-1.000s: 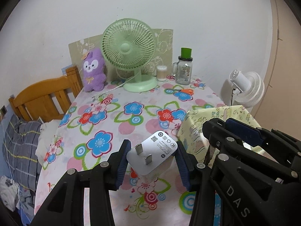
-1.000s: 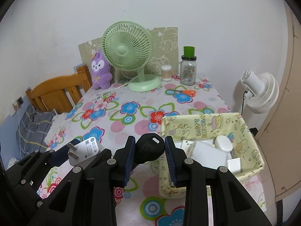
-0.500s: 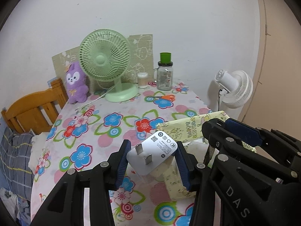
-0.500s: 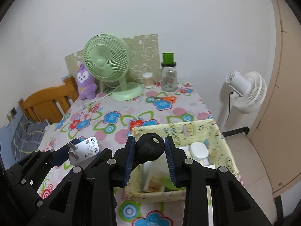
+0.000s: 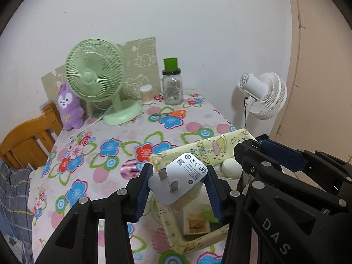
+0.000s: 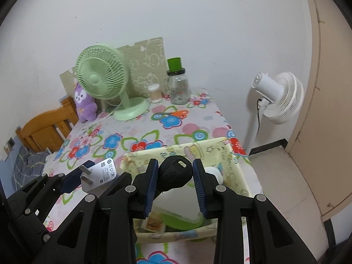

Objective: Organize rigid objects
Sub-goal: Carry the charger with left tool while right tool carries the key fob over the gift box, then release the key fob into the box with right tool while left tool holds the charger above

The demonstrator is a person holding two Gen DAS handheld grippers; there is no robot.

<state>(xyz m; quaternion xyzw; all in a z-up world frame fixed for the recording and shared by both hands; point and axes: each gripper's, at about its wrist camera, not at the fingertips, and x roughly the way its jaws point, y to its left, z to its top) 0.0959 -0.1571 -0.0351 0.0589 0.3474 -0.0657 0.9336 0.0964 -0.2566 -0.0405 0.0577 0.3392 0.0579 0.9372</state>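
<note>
My left gripper [image 5: 177, 189] is shut on a white plug charger [image 5: 177, 180], prongs facing up, held over the left rim of a yellow fabric basket [image 5: 211, 147]. My right gripper [image 6: 175, 182] is shut on a black rounded object [image 6: 175, 173] with a small slot, held above the middle of the same basket [image 6: 237, 167]. In the right wrist view the charger [image 6: 99, 175] and the left gripper's fingers [image 6: 72, 179] show at lower left. Inside the basket lie a white box, a white round item [image 5: 228, 167], a green lid and a small card.
The floral tablecloth [image 5: 105, 154] covers the table. At the back stand a green desk fan [image 5: 96, 81], a purple plush [image 5: 68, 107], a small jar [image 5: 146, 94], a green-capped glass bottle [image 5: 172, 83] and orange scissors [image 5: 173, 114]. A white floor fan [image 6: 277, 96] stands right; a wooden chair [image 5: 26, 140] left.
Both grippers have travelled right across the table, each keeping its object. The basket now sits under them, and the fan and plush have slid left in view.
</note>
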